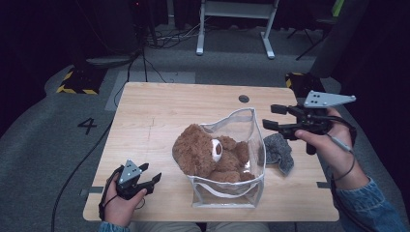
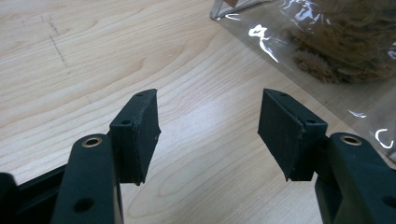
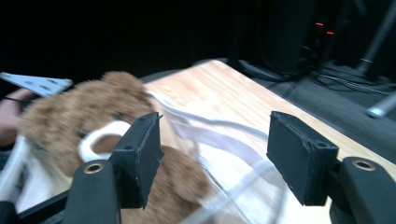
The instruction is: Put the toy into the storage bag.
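Two hand-held grippers released, empty: left hand-held gripper low on surface, right hand-held gripper above clear bag. Teddy bear half in. Next, likely: grip bag rim, push bear deeper.

The high view looks forward and down from above the person's side, taking in the whole table; the left gripper view sits low and close over the wood, facing the clear bag; the right gripper view, raised, looks level across the bag at the teddy bear; all three views share that bag.
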A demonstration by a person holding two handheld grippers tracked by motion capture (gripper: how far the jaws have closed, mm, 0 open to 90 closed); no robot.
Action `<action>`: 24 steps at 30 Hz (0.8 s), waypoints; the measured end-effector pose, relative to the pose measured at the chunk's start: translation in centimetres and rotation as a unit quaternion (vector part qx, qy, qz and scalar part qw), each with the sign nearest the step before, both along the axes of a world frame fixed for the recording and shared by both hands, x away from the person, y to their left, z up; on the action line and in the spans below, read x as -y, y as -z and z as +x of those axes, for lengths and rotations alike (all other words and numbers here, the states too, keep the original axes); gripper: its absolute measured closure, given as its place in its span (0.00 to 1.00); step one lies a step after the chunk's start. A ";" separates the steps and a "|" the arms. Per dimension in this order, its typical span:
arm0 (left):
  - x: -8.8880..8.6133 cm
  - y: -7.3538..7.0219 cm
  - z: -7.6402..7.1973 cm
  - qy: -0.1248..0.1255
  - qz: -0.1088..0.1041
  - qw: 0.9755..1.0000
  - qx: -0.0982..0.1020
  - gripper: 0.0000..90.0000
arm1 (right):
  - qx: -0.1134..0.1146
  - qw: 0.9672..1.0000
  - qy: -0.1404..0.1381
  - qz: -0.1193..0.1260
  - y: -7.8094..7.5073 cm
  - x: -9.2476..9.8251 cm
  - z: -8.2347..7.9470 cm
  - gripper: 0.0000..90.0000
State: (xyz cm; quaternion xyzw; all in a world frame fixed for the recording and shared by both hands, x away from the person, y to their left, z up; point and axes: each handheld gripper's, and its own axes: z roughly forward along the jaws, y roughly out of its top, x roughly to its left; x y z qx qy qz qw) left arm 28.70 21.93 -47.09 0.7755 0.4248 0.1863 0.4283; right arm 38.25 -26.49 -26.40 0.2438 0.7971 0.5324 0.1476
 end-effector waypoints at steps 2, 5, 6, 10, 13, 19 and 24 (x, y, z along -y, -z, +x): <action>-0.1 0.0 0.0 -0.001 0.001 1.000 0.000 0.43 | -0.002 1.000 0.017 0.000 0.2 1.6 -0.1 0.40; -0.3 0.0 -0.1 -0.005 0.008 1.000 -0.004 0.41 | -0.005 0.999 0.032 0.000 0.5 2.7 -0.2 0.39; -0.4 0.1 -0.1 -0.004 0.012 1.000 -0.008 0.41 | -0.007 0.999 0.046 -0.006 0.9 3.9 -0.4 0.39; -0.8 0.2 -0.2 -0.009 0.015 1.000 -0.015 0.41 | -0.014 0.997 0.075 -0.014 2.3 6.1 -0.8 0.39; -0.9 0.3 -0.2 -0.013 0.019 1.000 -0.018 0.41 | -0.021 0.996 0.090 -0.017 3.4 7.4 -1.0 0.39; -1.2 0.9 -0.1 -0.021 0.026 0.999 -0.032 0.39 | -0.051 0.989 0.134 -0.031 7.5 10.6 -1.3 0.38; -1.3 1.3 0.0 -0.023 0.039 0.998 -0.045 0.37 | -0.065 0.985 0.152 -0.041 9.8 11.9 -1.6 0.37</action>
